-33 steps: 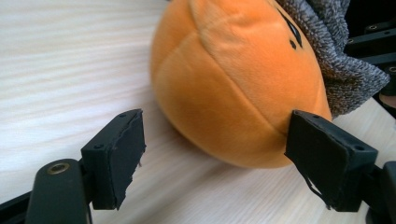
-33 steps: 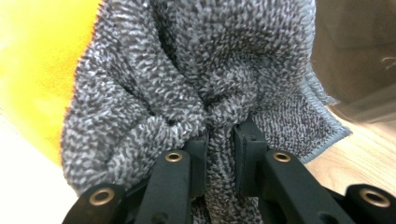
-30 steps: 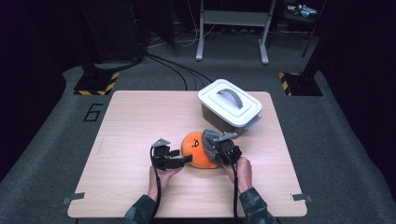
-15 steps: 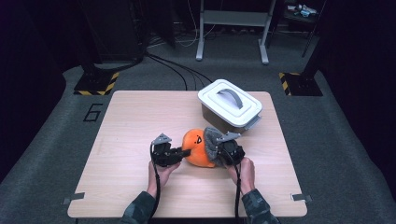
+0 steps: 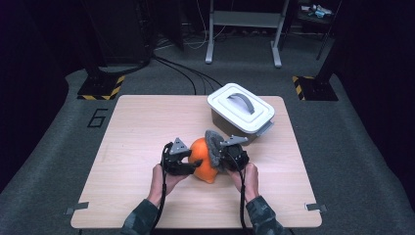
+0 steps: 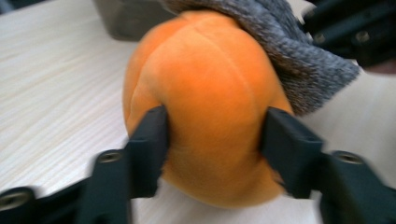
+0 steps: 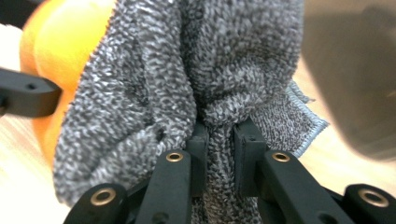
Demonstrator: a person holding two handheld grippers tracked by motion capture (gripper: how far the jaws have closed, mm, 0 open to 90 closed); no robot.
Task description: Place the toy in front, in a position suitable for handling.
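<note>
Near the middle of the table (image 5: pixel 137 127), my left hand-held gripper (image 6: pixel 212 140) has just been opening its jaws, yet they squeeze the orange plush pumpkin (image 6: pixel 205 107). My right hand-held gripper (image 7: pixel 219 140) is clenched on the grey cloth (image 7: pixel 187 70) draped over it. Both seem soft and light; I would pinch the cloth by a bunched fold.

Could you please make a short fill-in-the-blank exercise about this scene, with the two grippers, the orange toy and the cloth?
1. The right gripper pinches a grey knitted ____ between its jaws.
2. The left gripper has its jaws on either side of a soft plush toy whose colour is ____.
3. The white plastic box behind the toy has its lid ____.
4. Everything rests on a light ____ table.

Missing words: cloth; orange; on; wooden
</note>
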